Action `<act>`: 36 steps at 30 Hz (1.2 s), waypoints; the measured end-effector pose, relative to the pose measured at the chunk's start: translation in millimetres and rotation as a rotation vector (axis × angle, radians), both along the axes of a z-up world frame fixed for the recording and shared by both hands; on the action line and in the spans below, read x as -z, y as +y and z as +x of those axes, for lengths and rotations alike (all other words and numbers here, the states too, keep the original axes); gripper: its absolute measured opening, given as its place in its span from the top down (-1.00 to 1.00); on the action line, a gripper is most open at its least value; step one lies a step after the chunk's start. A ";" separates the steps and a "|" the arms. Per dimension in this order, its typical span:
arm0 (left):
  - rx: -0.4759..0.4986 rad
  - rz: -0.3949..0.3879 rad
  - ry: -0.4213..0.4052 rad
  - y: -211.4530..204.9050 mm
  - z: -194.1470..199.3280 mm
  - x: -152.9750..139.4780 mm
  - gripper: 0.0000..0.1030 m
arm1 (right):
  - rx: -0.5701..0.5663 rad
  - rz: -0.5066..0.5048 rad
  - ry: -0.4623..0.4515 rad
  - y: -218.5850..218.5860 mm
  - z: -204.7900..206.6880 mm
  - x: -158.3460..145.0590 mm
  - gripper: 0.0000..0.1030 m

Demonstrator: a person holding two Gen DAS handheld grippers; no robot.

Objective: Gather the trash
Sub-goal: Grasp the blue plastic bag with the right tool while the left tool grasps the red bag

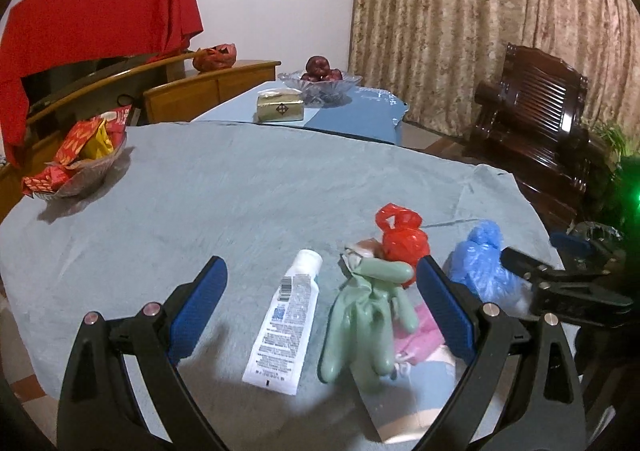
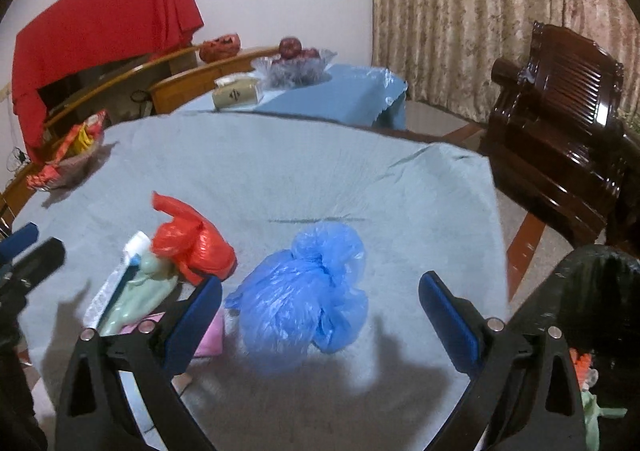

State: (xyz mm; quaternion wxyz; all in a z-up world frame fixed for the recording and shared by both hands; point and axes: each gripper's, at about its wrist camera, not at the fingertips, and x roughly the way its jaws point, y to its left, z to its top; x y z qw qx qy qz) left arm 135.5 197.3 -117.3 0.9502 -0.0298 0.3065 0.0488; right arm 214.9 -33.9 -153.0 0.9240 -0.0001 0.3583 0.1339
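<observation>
Trash lies on the grey-blue tablecloth (image 1: 240, 191). A white tube (image 1: 286, 317) and a pale green glove (image 1: 364, 319) lie between the fingers of my open left gripper (image 1: 320, 291). A knotted red plastic bag (image 1: 402, 237) sits just beyond the glove, with pink packaging (image 1: 420, 335) under it. A crumpled blue plastic bag (image 2: 308, 295) lies between the fingers of my open right gripper (image 2: 320, 303), untouched. In the right wrist view the red plastic bag (image 2: 196, 243), glove (image 2: 136, 295) and tube (image 2: 120, 271) are to the left. A black bin bag (image 2: 600, 291) hangs at the right edge.
A glass bowl of red snack packets (image 1: 80, 163) stands at the far left of the table. Beyond are a second table with a fruit bowl (image 1: 320, 79) and a tissue box (image 1: 280, 105), a dark wooden chair (image 1: 532, 119), and a red cloth (image 1: 100, 19) over a TV.
</observation>
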 end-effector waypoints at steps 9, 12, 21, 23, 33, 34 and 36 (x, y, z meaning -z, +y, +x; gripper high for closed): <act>0.001 -0.018 0.011 4.1 15.7 6.6 -0.80 | -0.034 -0.032 0.074 19.6 21.3 28.3 -0.88; 0.007 -0.019 0.013 3.6 19.5 7.6 -0.80 | -0.049 -0.033 0.094 20.5 23.7 32.7 -0.86; 0.055 -0.013 0.017 -12.4 34.0 4.1 -0.80 | -0.112 0.016 0.138 13.1 22.2 33.2 -0.08; 0.077 -0.010 0.018 -19.7 39.0 1.9 -0.80 | -0.114 0.025 0.134 8.9 22.1 30.0 -0.03; 0.144 -0.047 0.060 -47.8 76.4 6.2 -0.57 | -0.048 0.034 0.047 -27.9 35.8 -2.2 0.02; 0.147 -0.051 0.071 -50.3 82.0 9.3 -0.54 | -0.044 0.034 0.044 -30.4 37.6 -2.8 0.02; 0.152 -0.051 0.090 -54.6 88.9 14.6 -0.44 | -0.040 0.032 0.042 -34.4 39.9 -2.2 0.02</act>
